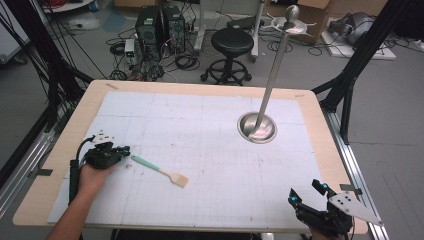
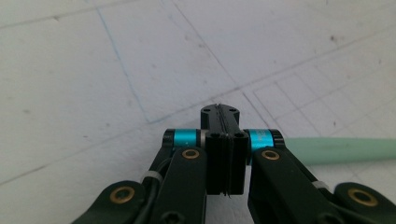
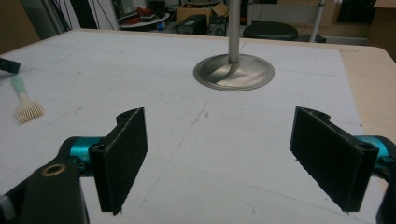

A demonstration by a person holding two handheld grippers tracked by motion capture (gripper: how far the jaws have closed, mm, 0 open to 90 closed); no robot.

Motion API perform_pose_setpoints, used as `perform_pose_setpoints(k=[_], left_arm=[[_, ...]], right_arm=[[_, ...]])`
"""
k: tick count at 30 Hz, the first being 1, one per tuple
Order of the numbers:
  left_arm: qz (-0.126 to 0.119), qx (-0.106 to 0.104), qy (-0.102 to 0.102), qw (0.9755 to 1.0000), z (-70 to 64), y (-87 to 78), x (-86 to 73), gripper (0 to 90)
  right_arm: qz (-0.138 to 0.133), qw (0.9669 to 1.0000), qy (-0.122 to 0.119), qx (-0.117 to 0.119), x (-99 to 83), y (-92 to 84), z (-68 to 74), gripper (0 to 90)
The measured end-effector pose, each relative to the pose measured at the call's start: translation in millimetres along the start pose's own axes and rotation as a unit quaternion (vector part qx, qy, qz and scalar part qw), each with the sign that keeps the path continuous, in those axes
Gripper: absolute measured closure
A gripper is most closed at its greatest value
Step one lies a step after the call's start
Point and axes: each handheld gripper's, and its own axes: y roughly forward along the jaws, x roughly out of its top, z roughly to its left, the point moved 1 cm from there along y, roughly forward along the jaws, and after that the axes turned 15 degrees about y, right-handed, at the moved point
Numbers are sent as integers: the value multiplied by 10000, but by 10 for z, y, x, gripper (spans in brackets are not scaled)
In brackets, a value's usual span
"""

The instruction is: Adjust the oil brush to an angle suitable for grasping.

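High view: left gripper (image 1: 125,149), jaws shut empty, beside brush (image 1: 161,171) handle; a nudge may skid it. Right gripper (image 1: 309,193), jaws spread wide, near right edge.

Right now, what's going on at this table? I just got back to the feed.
A person holds a gripper in each hand over a white gridded table. The left gripper, jaws shut with nothing between them, sits at the handle end of a pale green brush with tan bristles, which lies flat on the table. The right gripper waits wide open and empty near the front right corner. A round steel base with a tall metal pole stands untouched further back.
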Motion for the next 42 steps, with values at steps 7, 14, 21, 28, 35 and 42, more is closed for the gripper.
perform_pose_setpoints(k=[7,14,21,28,35,42], left_arm=[[-18,-280,175,9995,-69,-9,18,894],[136,-661,461,9967,-283,-45,87,894],[115,-890,618,9940,-527,-26,155,893],[-25,-1031,552,9931,-764,29,214,891],[-90,-1138,606,9916,-998,62,277,893],[-144,-1308,745,9885,-1247,103,351,893]], right_arm=[[-7,10000,54,-24,-3,-17,-12,180],[-4,10000,38,-16,0,-14,4,180],[0,10000,13,3,3,-3,6,180],[21,10000,10,-14,0,1,1,180],[13,10000,13,-3,1,0,4,180],[16,10000,19,2,1,5,-2,180]])
